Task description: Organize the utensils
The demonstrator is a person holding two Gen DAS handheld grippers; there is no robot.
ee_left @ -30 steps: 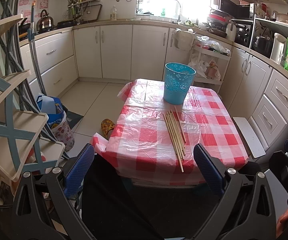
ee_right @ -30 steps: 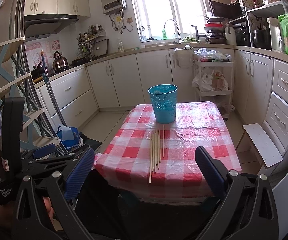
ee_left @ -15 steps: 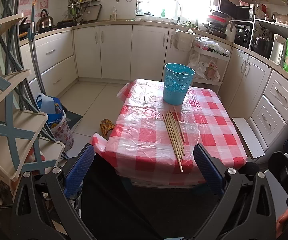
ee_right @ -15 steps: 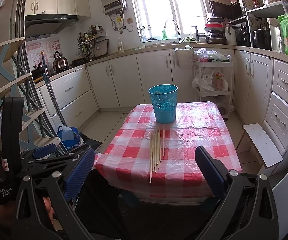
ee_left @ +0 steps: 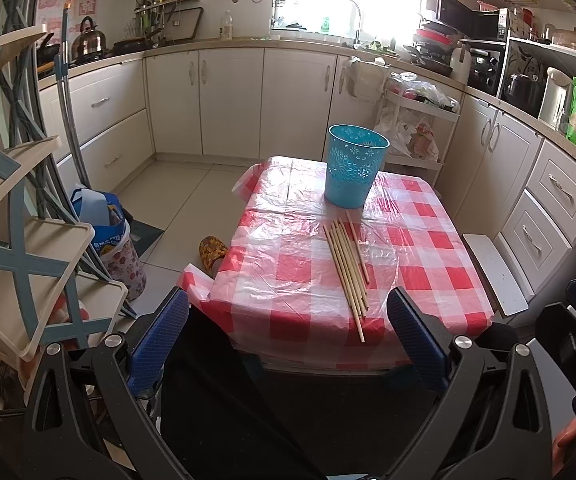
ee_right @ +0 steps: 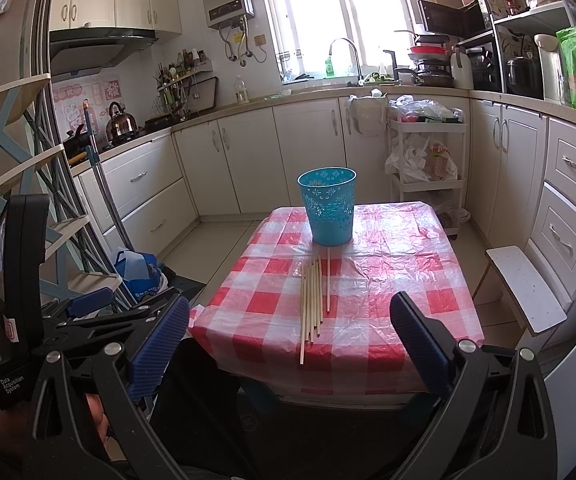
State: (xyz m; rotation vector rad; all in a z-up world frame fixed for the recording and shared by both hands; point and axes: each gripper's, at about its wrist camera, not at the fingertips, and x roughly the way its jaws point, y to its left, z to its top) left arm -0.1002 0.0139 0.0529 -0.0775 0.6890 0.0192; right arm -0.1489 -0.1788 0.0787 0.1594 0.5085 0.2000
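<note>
Both grippers — left gripper [ee_left: 288, 332] and right gripper [ee_right: 290, 334] — hang spread and empty short of the checked table [ee_right: 400, 304]. Chopsticks [ee_right: 313, 295] lie just before the blue perforated bin [ee_right: 328, 206]; pinch one stick mid-length, then tip it in upright.

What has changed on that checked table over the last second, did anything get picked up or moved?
Nothing visibly changed. Both the left gripper and the right gripper stay open and empty, short of the table. The chopsticks still lie loose on the cloth in front of the blue bin, which stands upright as before.
</note>
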